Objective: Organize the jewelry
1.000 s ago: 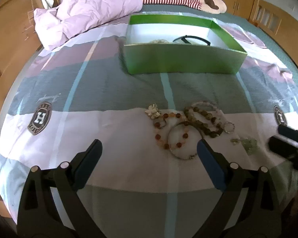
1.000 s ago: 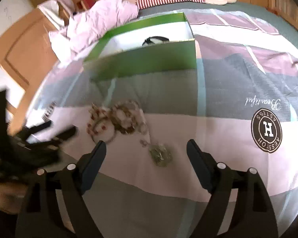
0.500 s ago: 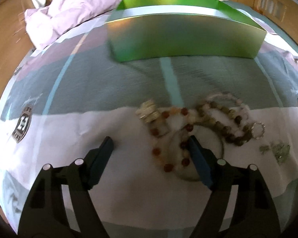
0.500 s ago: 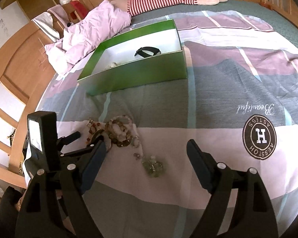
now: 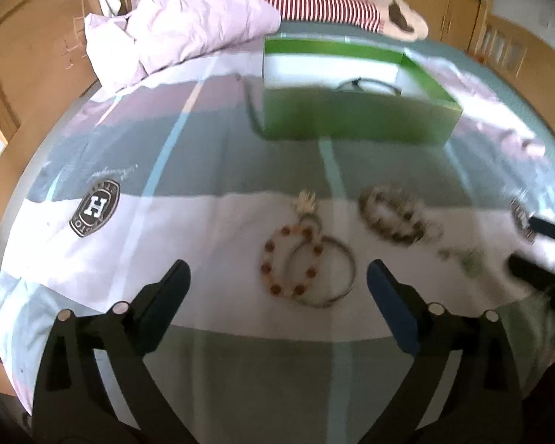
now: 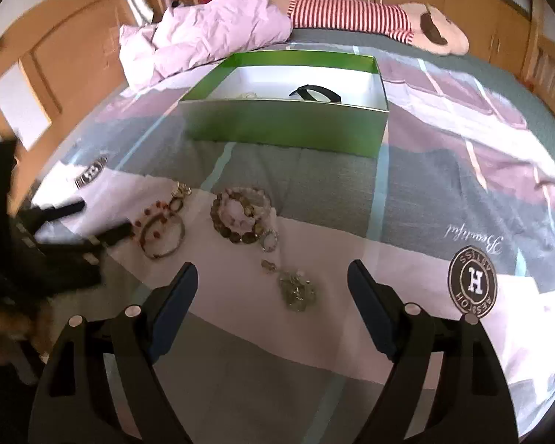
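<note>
Here, left gripper opening over bracelets, empty, green box beyond

Two downward wrist views, both over bedspread jewelry.

beaded bracelets lie before green box.

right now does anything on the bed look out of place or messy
Nothing is damaged or spilled. The loose jewelry is unsorted on the patterned bedspread: a red-beaded bracelet overlaps a thin metal bangle, beside a heap of brown beaded bracelets. The open green box holds only a black band and something pale.
</note>
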